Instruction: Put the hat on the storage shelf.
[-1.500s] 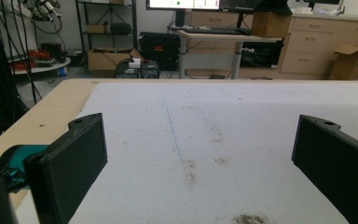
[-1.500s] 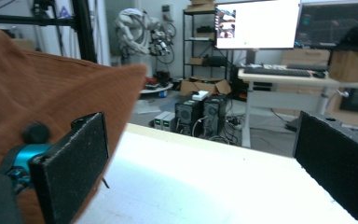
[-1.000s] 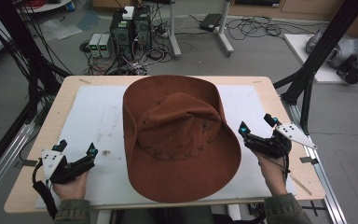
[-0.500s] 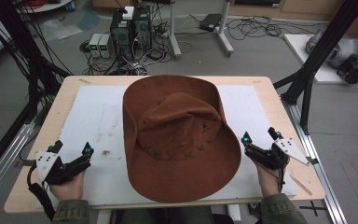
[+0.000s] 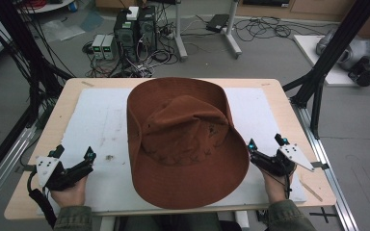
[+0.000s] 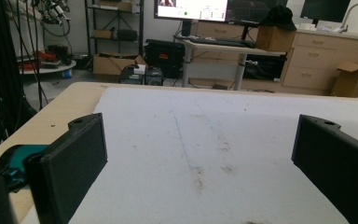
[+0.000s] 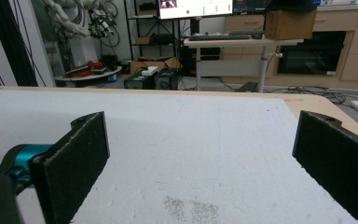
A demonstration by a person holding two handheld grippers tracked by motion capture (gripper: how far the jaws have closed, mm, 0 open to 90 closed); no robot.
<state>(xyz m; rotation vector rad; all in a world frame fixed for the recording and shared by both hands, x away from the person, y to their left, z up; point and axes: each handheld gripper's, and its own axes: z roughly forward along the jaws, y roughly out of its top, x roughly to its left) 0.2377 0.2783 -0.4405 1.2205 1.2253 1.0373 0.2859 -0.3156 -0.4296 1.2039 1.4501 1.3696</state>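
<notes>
Flanking hat, both grippers — jaws apart

From above my room looks dim and soft, slightly blurred. My claw views are brighter: the monitor glares white, the white mat glows, near jaws blur.

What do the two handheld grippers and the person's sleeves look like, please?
Both the left gripper and right gripper are black with teal accents, flat black jaws and a grey three-cornered plate on top. A black cable trails from the left one. The sleeves are olive green.
</notes>
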